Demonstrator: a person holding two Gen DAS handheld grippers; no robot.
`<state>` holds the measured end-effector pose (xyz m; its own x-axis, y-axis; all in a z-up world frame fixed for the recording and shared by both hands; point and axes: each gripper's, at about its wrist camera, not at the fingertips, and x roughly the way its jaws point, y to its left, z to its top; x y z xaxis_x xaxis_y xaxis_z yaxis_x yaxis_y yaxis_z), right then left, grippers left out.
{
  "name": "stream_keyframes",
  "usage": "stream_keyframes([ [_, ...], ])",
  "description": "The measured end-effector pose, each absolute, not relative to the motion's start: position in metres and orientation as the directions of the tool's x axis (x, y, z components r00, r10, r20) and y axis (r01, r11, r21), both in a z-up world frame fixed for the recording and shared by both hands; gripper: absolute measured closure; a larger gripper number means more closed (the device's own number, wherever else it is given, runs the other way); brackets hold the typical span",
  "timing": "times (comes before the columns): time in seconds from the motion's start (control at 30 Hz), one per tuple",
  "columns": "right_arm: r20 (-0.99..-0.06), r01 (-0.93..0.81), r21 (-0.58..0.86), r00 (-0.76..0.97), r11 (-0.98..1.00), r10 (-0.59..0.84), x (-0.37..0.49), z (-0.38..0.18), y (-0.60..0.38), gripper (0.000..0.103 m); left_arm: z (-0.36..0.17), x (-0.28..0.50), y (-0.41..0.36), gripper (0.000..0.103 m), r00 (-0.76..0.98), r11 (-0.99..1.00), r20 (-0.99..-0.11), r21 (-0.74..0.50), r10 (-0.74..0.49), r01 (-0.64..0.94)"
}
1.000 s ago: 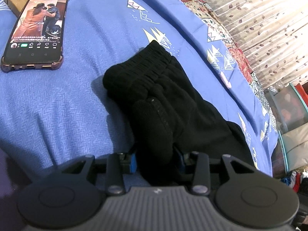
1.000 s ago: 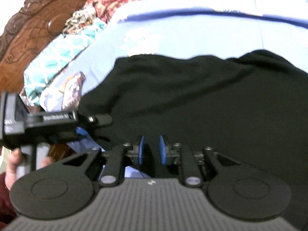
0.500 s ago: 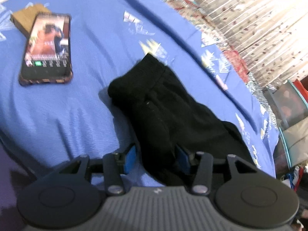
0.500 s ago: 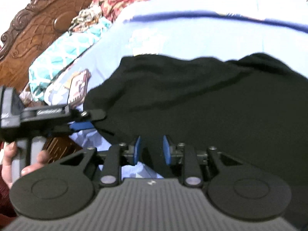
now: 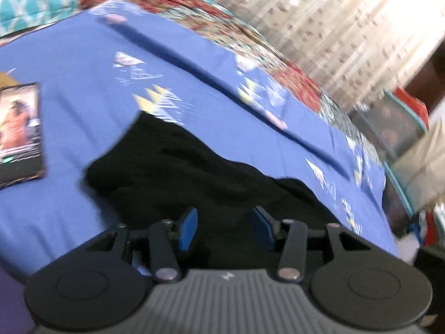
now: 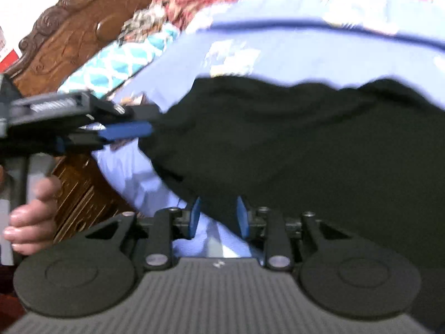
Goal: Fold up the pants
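The black knit pants (image 5: pixel 194 178) lie bunched on the bed's blue sheet with white and yellow triangle prints (image 5: pixel 69 64), close in front of both claws.

In the left wrist view, the left claw (image 5: pixel 224 229) has its blue pads spread, with black fabric filling the gap between them; blur hides whether the pads press on it. Only this view shows the smartphone with a lit screen (image 5: pixel 20 133) lying on the sheet well to the left of the pants, and the pale patterned curtain (image 5: pixel 347 33) beyond the bed.

In the right wrist view, the right claw (image 6: pixel 218 218) is parted a little, an edge of the pants between its pads over the pale-looking sheet; a grip cannot be told. Only here appear the carved brown wooden headboard (image 6: pixel 75 33), the left claw seen from the side, touching the pants' left edge, and the person's left hand (image 6: pixel 30 220) on its handle.
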<state>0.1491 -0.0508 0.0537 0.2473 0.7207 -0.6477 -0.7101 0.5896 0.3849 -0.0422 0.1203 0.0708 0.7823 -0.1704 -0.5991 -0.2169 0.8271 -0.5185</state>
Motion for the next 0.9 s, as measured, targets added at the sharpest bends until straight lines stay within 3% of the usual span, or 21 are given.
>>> stream_keyframes([
  [0.13, -0.631, -0.560, 0.408, 0.398, 0.721, 0.666, 0.166, 0.055, -0.123, 0.070, 0.050, -0.022, 0.101, 0.060, 0.726, 0.837, -0.656, -0.503, -0.205, -0.218],
  [0.27, -0.625, -0.326, 0.457, 0.545, 0.828, 0.559, 0.164, 0.043, -0.218, 0.066, 0.018, -0.017, 0.091, 0.065, 0.638, 0.872, -0.754, -0.408, -0.156, -0.269],
  [0.37, -0.604, -0.142, 0.481, 0.662, 0.865, 0.445, 0.147, 0.038, -0.294, 0.060, 0.024, -0.021, 0.088, 0.067, 0.641, 0.882, -0.753, -0.393, -0.148, -0.259],
  [0.43, -0.576, -0.019, 0.506, 0.737, 0.862, 0.354, 0.128, 0.034, -0.342, 0.057, 0.037, -0.024, 0.086, 0.059, 0.661, 0.872, -0.727, -0.432, -0.186, -0.230],
  [0.6, -0.501, 0.240, 0.606, 0.856, 0.759, 0.129, 0.095, 0.015, -0.448, 0.043, 0.070, -0.008, 0.045, 0.056, 0.690, 0.907, -0.676, -0.416, -0.257, -0.069],
  [0.9, -0.402, 0.280, 0.770, 0.911, 0.573, 0.095, 0.112, -0.034, -0.515, 0.041, 0.058, 0.022, -0.050, 0.056, 0.563, 0.919, -0.748, -0.390, -0.352, 0.057],
])
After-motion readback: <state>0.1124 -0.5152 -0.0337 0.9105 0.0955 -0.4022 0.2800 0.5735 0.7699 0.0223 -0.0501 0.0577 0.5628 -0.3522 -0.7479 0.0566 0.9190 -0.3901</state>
